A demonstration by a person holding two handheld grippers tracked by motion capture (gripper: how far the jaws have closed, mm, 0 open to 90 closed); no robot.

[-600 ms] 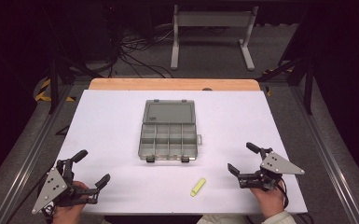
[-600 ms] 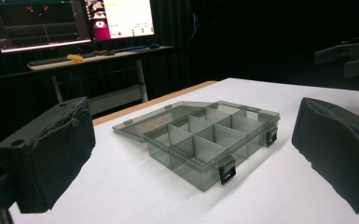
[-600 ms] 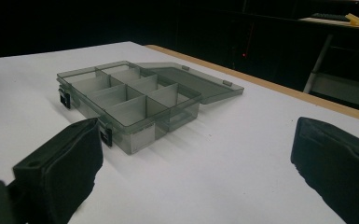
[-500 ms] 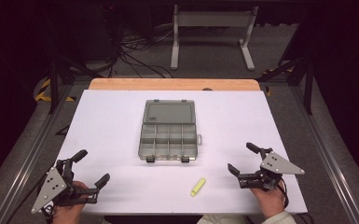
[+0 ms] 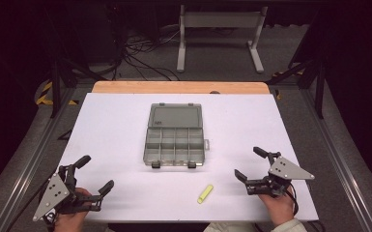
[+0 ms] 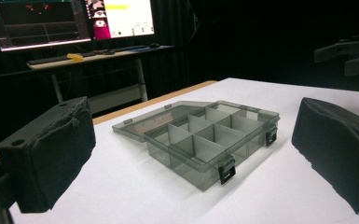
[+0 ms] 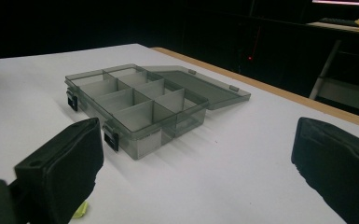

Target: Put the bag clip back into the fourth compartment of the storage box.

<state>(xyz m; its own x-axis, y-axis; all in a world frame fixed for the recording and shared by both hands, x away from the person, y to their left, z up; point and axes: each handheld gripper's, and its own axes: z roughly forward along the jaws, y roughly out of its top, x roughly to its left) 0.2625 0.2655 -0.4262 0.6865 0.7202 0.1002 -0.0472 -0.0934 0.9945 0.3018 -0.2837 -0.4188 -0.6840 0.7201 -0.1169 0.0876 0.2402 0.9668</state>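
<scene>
Two grippers rest at the near edge of the white table (image 5: pixel 101 121), and neither has hold of anything: your left gripper (image 5: pixel 94 176) sits at the near left corner with its jaws spread wide, and your right gripper (image 5: pixel 252 163) sits near right, equally wide, with nothing between the pads. The nearest item to your right gripper is the small yellow stick (image 5: pixel 205 194), lying flat on the table, near of the compartment box (image 5: pixel 175 141) and to the left of the right gripper, well apart from both. Its long axis runs diagonally, near-left to far-right, with the far end pointing toward the right side of the box; one end of it also shows at the bottom edge of the right gripper view (image 7: pixel 80 211). Judge it light, and probably rigid or slightly waxy; the material cannot be confirmed from these views. Being round and slim, it is likely to roll or skid on the smooth surface, so close across its short axis at mid-length, with the pads square to its sides. The box stands at mid-table with its lid folded flat toward the far side, its compartments apparently empty, and its two black latches facing you. Thin clear plastic of this kind is light and will slide if nudged.
</scene>
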